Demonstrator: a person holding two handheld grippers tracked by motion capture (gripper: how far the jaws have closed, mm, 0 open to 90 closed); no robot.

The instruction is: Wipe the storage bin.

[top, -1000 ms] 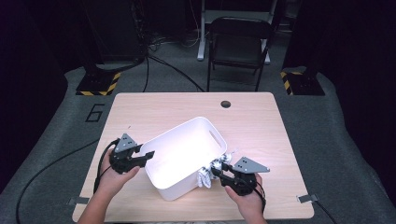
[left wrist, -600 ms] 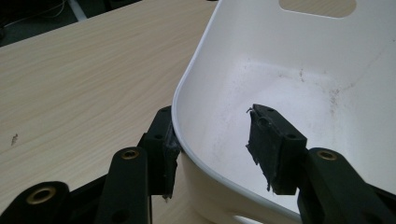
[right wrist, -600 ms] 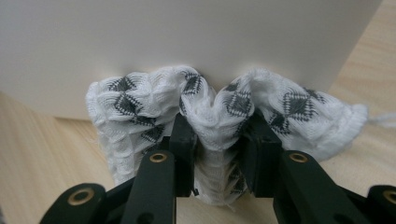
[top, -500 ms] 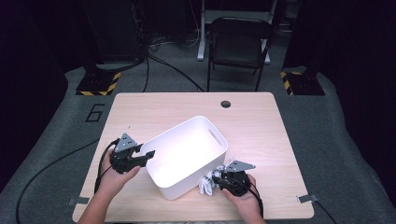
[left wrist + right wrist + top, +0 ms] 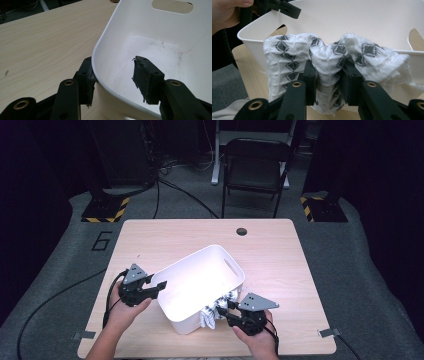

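Observation:
A white plastic bin [image 5: 195, 280] stands askew in the middle of the wooden table [image 5: 280, 260]. My left gripper [image 5: 159, 287] straddles its left rim. In the left gripper view [image 5: 116, 80] one pad rests against the outside of the bin [image 5: 155, 32]. The other pad hangs inside, apart from the wall. A white cloth [image 5: 207, 317] with black diamond patterns hangs against the bin's near right side, bunched in my right gripper [image 5: 222, 309]. The right gripper view shows that gripper [image 5: 328, 82] shut on a fold of the cloth [image 5: 287, 55], level with the rim of the bin [image 5: 352, 20].
A black folding chair [image 5: 255, 170] stands beyond the table's far edge. A dark round hole [image 5: 242, 231] sits near that edge. Black cables trail over the grey floor at the left [image 5: 60, 295]. Bare tabletop lies to the right of the bin and behind it.
My right gripper has shifted a little to the left with the cloth, along the bin's near side. The left gripper and the bin have stayed put.

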